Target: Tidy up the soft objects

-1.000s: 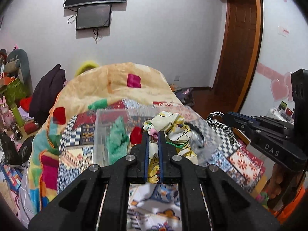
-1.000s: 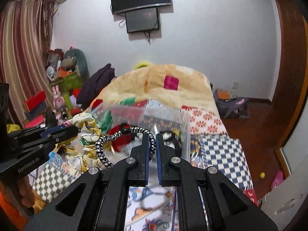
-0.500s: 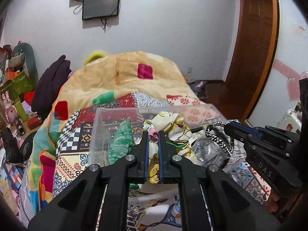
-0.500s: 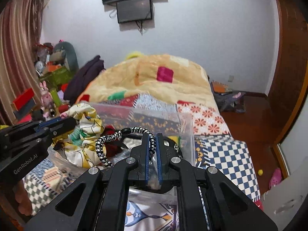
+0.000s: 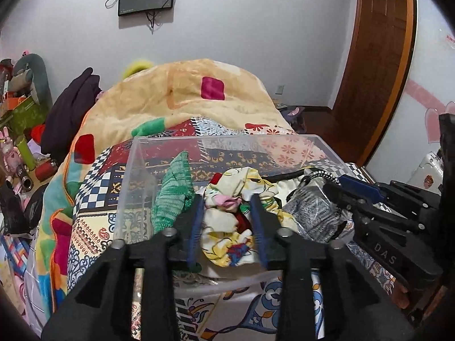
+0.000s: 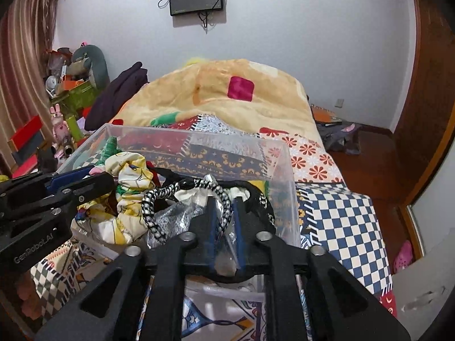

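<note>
Our left gripper (image 5: 227,199) stands with its jaws apart over the clear bin (image 5: 133,170), the yellow printed cloth (image 5: 230,221) lying loose between the blue pads and no longer pinched; it rests inside the bin, just right of the green knit piece (image 5: 173,190). Our right gripper (image 6: 223,216) has its jaws only slightly apart, with the black-and-white cord (image 6: 153,213) and a bit of clear wrap running between them; whether they grip the cord or merely straddle it we cannot tell. The cord loops over the grey bundle (image 6: 176,213) in the right half of the bin, near the right wall (image 6: 287,187).

We judge the step to be the release of both pieces into the bin. To do it well, we should lift the left gripper straight up, so the pads do not drag the cloth back over the near edge. On the right, we should open wider before pulling away, since the cord's loop could catch on a pad and pull the bundle out. Both tools sit close together, so we had better withdraw them one at a time.
</note>
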